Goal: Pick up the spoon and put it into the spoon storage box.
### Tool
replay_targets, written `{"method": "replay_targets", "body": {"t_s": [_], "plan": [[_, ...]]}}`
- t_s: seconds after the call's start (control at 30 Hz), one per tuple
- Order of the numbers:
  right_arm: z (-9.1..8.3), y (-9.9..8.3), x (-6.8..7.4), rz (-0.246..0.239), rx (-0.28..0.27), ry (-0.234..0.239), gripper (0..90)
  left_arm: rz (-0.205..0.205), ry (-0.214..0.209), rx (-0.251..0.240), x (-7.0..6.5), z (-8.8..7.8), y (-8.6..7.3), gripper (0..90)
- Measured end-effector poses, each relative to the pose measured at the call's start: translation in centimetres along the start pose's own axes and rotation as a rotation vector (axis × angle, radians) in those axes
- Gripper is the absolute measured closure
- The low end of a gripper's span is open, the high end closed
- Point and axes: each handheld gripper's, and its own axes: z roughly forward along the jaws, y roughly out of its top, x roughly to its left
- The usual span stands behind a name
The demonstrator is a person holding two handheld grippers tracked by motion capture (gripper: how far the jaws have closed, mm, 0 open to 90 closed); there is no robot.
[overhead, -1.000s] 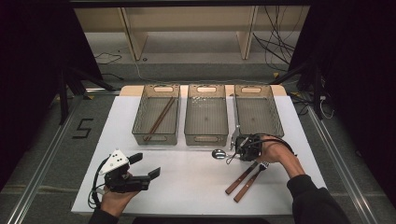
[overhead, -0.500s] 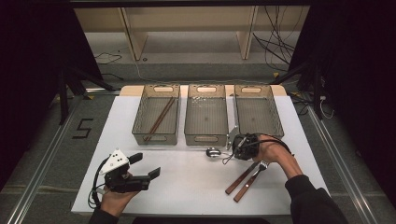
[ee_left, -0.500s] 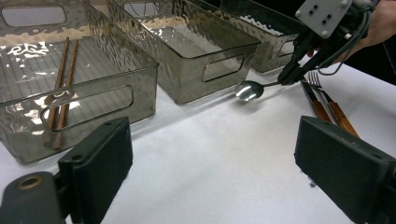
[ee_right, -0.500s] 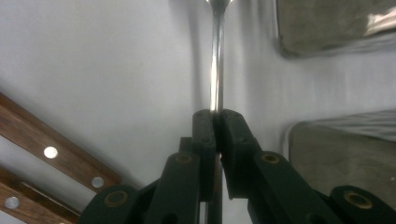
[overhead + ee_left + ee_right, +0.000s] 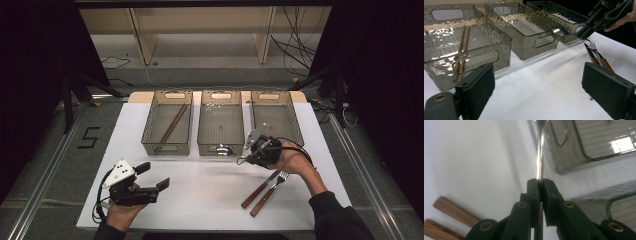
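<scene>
Clearly shiny metal spoon (image 5: 539,147), slim handle pinched in right gripper (image 5: 539,185).

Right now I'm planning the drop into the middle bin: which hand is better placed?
Right. The right tool is shut on the spoon at the middle bin; the left tool rests open.

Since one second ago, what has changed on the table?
The right gripper, shut on the spoon, has lifted it off the table toward the middle bin. The left gripper stayed open in place; chopsticks, knife and fork lie as before.
</scene>
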Motion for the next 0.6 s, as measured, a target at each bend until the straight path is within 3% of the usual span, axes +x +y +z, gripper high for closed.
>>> {"method": "replay_targets", "body": {"t_s": [0.2,0.4,0.6], "plan": [[-1.0,-0.2,-0.4,0.109,-0.101,0.02,84.9,0.006,0.01,-0.005,0.2,-0.1,0.0,11.2],[-1.8,-0.1,-1.1,0.207,-0.159,0.017,84.9,0.008,0.018,-0.012,0.4,-0.2,0.0,11.2],[-2.2,0.8,-2.1,0.301,-0.188,-0.015,84.8,0.014,0.017,-0.019,0.4,-0.2,-0.1,11.1]]}}
